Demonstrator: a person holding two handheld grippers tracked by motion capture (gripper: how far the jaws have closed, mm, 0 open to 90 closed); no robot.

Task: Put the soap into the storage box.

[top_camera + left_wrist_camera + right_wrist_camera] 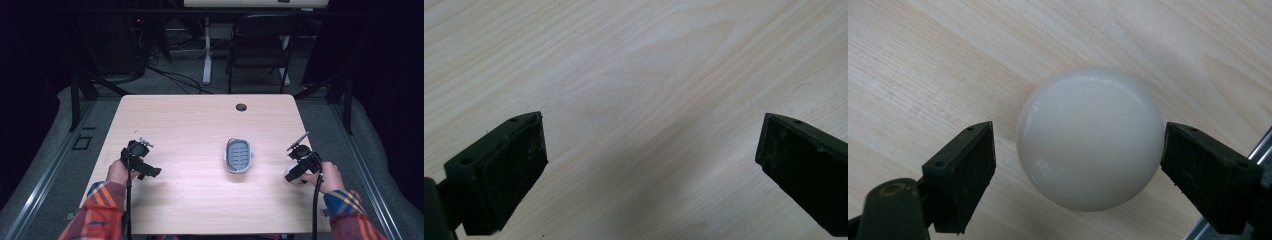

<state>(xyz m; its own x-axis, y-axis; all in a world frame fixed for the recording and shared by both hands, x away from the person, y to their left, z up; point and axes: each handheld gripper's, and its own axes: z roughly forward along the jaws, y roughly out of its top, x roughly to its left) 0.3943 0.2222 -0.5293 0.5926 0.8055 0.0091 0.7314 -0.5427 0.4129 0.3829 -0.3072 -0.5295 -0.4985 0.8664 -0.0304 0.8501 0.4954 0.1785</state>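
The smooth white ball [1090, 137] sat near the wooden table's [200, 120] right edge, between the right gripper [1079, 165]'s jaws — one pad touching, one apart. An uneven squeeze risked rolling it off. The left gripper [651, 170] stood wide apart, empty.

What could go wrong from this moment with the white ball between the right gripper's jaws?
The smooth, round white ball touches only one pad; the other stands apart. As the right gripper closes, it might squirt out. It also lies near the light wooden table's edge and may roll off.
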